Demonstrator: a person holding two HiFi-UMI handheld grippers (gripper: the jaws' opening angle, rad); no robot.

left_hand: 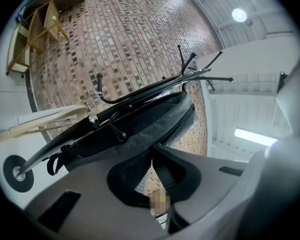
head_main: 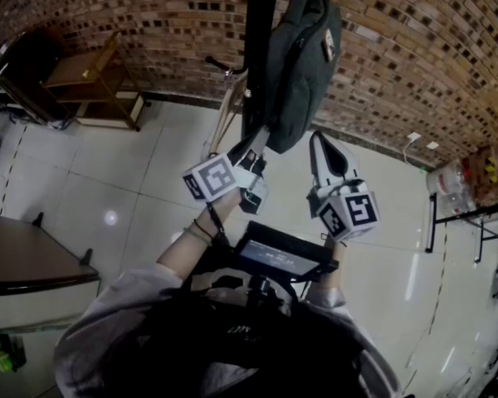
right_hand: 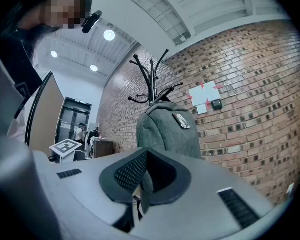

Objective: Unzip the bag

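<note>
A grey backpack (head_main: 303, 65) hangs from a black coat stand (head_main: 260, 56) in front of a brick wall. My left gripper (head_main: 261, 137) reaches up to the bag's lower left edge and is shut, its tips pinched at the fabric. In the left gripper view the bag (left_hand: 140, 129) lies right at the closed tips of the left gripper (left_hand: 152, 149). My right gripper (head_main: 318, 138) is shut and empty, a little below and right of the bag, apart from it. From the right gripper (right_hand: 147, 153) the bag (right_hand: 167, 129) hangs ahead, a small tag on its front.
A wooden shelf unit (head_main: 95, 77) stands at the far left by the wall. A dark table (head_main: 25, 259) is at my left. A rack with bottles (head_main: 469, 181) is at the right. A pale wooden hanger (left_hand: 40, 124) hangs on the stand.
</note>
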